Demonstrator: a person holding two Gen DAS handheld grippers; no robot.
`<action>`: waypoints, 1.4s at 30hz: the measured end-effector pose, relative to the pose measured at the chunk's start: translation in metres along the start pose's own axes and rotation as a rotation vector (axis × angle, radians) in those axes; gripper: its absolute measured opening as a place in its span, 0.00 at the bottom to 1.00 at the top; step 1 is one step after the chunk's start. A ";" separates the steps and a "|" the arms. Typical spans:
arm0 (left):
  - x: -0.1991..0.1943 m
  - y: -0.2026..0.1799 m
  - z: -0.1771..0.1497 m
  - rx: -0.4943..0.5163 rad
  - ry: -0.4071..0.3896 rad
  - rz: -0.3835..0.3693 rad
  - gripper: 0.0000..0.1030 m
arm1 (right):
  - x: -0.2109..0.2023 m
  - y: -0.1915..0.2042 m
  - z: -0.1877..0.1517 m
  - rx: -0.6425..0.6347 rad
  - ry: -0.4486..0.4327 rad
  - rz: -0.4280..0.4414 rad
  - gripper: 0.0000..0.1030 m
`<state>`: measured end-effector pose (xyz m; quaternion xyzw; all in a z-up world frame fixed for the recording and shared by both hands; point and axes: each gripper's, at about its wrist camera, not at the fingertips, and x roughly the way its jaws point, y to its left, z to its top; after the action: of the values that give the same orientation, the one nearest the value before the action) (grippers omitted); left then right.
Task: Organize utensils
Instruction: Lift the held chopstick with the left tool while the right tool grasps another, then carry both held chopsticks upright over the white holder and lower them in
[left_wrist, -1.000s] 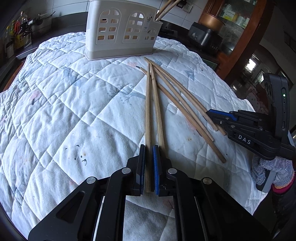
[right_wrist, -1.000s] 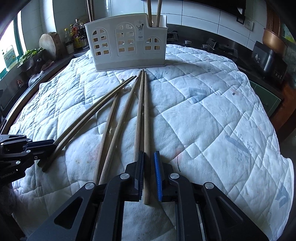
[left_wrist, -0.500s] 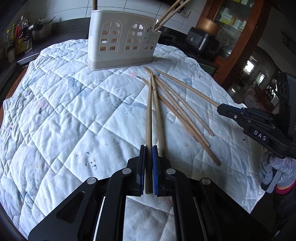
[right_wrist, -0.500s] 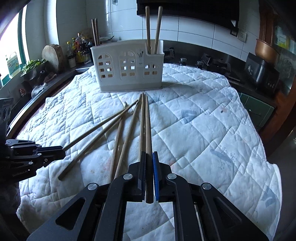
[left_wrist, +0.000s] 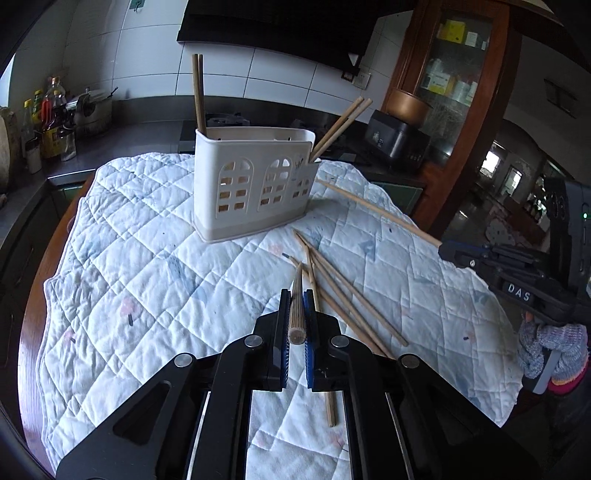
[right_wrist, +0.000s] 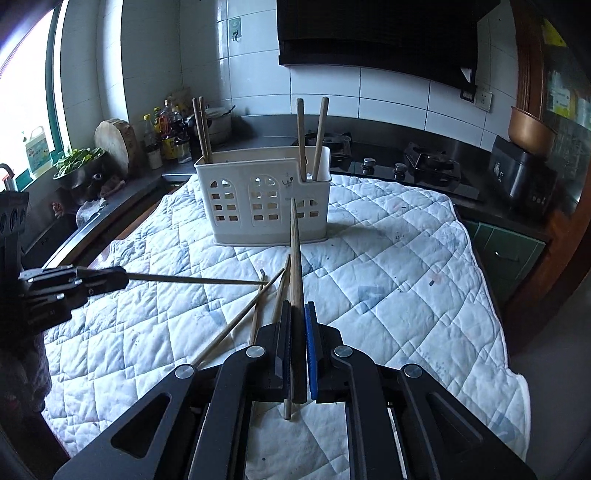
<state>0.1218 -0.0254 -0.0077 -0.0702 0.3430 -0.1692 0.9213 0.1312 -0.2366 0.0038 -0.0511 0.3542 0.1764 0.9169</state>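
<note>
My left gripper (left_wrist: 295, 299) is shut on a wooden chopstick (left_wrist: 296, 310), held above the quilted cloth and pointing toward the white utensil holder (left_wrist: 255, 188). My right gripper (right_wrist: 296, 310) is shut on another chopstick (right_wrist: 294, 251), also lifted, its tip near the holder (right_wrist: 264, 197). Several loose chopsticks (left_wrist: 343, 295) lie on the cloth below; they also show in the right wrist view (right_wrist: 255, 306). The holder has two chopsticks at its left end (right_wrist: 201, 129) and two at its right end (right_wrist: 312, 136). The right gripper (left_wrist: 448, 253) shows in the left view, the left gripper (right_wrist: 123, 277) in the right view.
The white quilted cloth (left_wrist: 147, 280) covers a round table. A dark counter behind carries bottles (right_wrist: 168, 133), a chopping block (right_wrist: 116, 142) and a gas hob (right_wrist: 424, 166). A rice cooker (left_wrist: 397, 146) and a wooden cabinet (left_wrist: 454, 85) stand at the right.
Both grippers have risen from the cloth, each lifting its chopstick clear of the pile. The holder now sits lower and farther in both views.
</note>
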 end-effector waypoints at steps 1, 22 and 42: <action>-0.001 0.001 0.002 -0.001 -0.004 0.001 0.05 | 0.002 0.000 -0.002 -0.003 0.009 -0.002 0.07; -0.002 0.010 0.018 0.010 -0.013 0.022 0.05 | 0.017 0.000 -0.031 -0.005 0.099 0.003 0.07; 0.000 0.017 0.036 0.015 -0.027 0.030 0.05 | -0.011 0.004 0.021 0.014 -0.065 0.015 0.07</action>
<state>0.1496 -0.0094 0.0153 -0.0606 0.3303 -0.1570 0.9288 0.1350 -0.2317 0.0268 -0.0360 0.3259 0.1824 0.9269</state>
